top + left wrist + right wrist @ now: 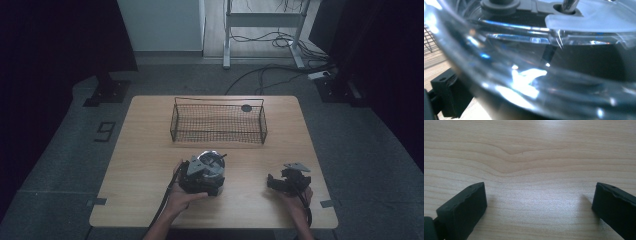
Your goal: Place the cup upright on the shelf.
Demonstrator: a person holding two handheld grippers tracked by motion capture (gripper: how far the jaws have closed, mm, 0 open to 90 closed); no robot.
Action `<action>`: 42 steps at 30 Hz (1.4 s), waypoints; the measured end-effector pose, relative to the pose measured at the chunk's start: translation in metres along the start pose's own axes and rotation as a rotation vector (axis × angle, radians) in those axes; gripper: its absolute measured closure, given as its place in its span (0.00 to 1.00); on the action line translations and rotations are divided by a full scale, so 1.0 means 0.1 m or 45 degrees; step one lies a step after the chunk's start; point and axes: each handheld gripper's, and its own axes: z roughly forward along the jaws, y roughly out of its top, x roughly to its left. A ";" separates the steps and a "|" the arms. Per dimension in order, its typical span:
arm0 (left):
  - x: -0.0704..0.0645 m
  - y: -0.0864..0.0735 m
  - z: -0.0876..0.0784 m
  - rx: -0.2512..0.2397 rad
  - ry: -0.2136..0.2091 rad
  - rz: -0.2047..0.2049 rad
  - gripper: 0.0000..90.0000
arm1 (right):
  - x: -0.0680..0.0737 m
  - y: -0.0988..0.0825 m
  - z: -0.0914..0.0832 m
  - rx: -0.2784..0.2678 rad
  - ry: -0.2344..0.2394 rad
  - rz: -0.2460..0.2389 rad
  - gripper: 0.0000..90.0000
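Note:
A round clear container (210, 161) with a grey lid stands on the wooden table (145, 150) near the front middle. My left gripper (202, 176) is pushed right up against its near side, held by a hand. In the left gripper view the container's curved clear wall (529, 82) is very close, and one black finger (445, 95) stands far out to the left, so the jaws are wide apart. My right gripper (272, 182) rests low over the table at the front right. It is open over bare wood (540, 202), with nothing between its fingers.
A black wire basket (218, 122) stands at the back middle of the table, with a small dark round thing (246, 107) at its far right corner. Beyond the table, cables and a metal frame (265, 30) stand on the floor.

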 end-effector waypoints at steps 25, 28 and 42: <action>0.02 0.01 -0.10 -0.076 0.011 0.057 0.04 | 0.00 0.00 0.00 0.000 0.002 -0.001 0.00; 0.05 0.04 -0.16 -0.095 0.008 0.051 0.04 | 0.00 0.00 0.00 0.000 0.002 -0.001 0.00; 0.19 0.16 -0.31 -0.125 0.052 0.010 0.04 | 0.00 0.00 0.00 0.000 0.002 0.000 0.00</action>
